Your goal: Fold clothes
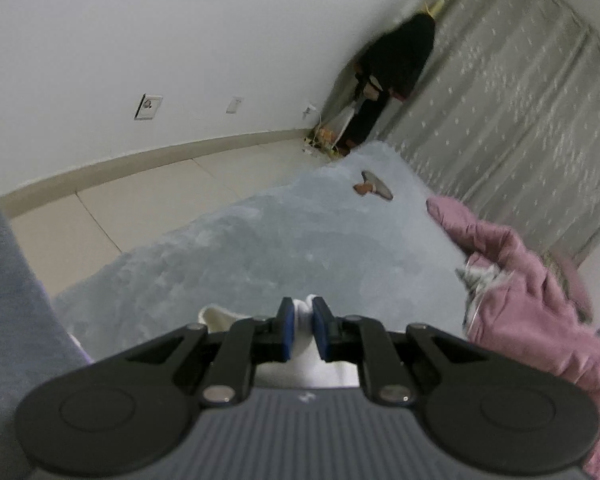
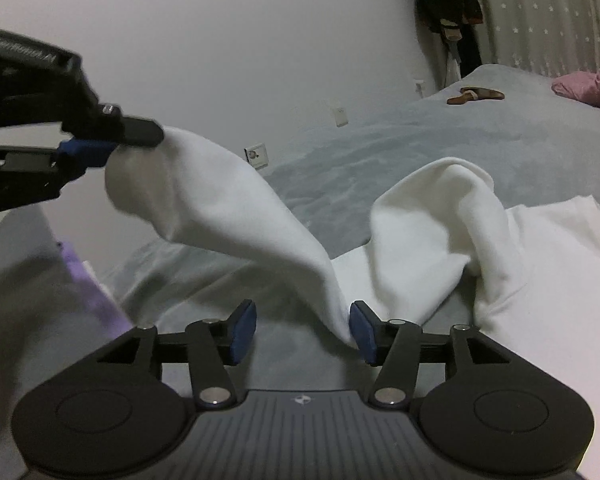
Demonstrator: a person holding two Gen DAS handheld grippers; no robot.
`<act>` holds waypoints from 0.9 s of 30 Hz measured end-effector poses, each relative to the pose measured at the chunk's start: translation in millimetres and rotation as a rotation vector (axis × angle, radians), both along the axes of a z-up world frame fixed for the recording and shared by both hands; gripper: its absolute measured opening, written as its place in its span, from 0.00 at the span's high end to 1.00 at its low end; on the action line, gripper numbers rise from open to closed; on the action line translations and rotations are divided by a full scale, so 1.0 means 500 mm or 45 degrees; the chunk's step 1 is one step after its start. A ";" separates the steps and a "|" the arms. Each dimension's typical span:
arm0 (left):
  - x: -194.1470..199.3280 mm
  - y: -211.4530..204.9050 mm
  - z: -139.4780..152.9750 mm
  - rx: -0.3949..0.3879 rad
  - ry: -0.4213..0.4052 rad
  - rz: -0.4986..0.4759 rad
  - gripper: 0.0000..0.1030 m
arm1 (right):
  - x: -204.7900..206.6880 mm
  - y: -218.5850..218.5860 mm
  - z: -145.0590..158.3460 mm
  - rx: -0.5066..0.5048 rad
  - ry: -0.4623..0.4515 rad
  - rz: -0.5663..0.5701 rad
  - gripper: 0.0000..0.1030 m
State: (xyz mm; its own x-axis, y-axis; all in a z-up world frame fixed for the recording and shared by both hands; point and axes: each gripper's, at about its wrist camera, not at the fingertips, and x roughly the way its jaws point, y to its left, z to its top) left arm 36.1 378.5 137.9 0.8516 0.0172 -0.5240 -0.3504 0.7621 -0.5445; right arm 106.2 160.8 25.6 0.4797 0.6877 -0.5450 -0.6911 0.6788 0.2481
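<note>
My left tool [image 2: 140,140] pinches a corner of the white garment [image 2: 520,280] and holds it raised above the grey bed [image 2: 380,152]; my right tool [image 2: 302,330] is spread, the cloth brushing only one pad [image 2: 362,332]. I judge this the middle of a fold: next I must carry the lifted corner across and lay it flat. Both tools tilt downward toward the bed.

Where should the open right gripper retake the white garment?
Grip the raised white fold near its peak, coming from the near side above the bed. It stands up off the white garment, so both pads fit around it; the left gripper holds the other end.
</note>
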 end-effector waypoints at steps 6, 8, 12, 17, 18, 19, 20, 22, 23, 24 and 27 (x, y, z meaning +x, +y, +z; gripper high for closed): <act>-0.017 0.037 -0.010 -0.110 -0.035 0.058 0.89 | -0.017 -0.028 -0.004 0.077 0.045 -0.051 0.48; -0.019 0.044 -0.004 -0.136 -0.067 0.076 0.89 | -0.021 -0.036 -0.001 0.073 0.030 -0.066 0.48; -0.034 0.059 0.006 -0.226 -0.131 0.092 0.89 | -0.048 -0.047 0.009 0.043 -0.039 -0.068 0.48; -0.047 0.072 0.022 -0.313 -0.185 0.101 0.89 | -0.041 -0.037 0.000 0.050 -0.013 -0.060 0.48; -0.053 0.073 0.026 -0.312 -0.202 0.105 0.89 | -0.037 -0.036 -0.003 0.072 0.011 -0.059 0.48; -0.060 0.079 0.029 -0.314 -0.219 0.114 0.89 | -0.031 -0.039 -0.005 0.103 0.042 -0.067 0.48; -0.064 0.087 0.028 -0.329 -0.228 0.129 0.89 | -0.019 -0.051 -0.008 0.162 0.092 -0.108 0.48; -0.070 0.104 0.024 -0.368 -0.237 0.163 0.89 | 0.006 -0.076 -0.013 0.282 0.193 -0.191 0.48; -0.074 0.114 0.020 -0.386 -0.242 0.181 0.89 | 0.018 -0.087 -0.016 0.340 0.243 -0.228 0.48; -0.078 0.124 0.016 -0.404 -0.248 0.199 0.89 | 0.029 -0.095 -0.021 0.392 0.289 -0.250 0.48; -0.078 0.152 0.011 -0.377 -0.253 0.262 0.89 | 0.058 -0.111 -0.033 0.522 0.412 -0.323 0.48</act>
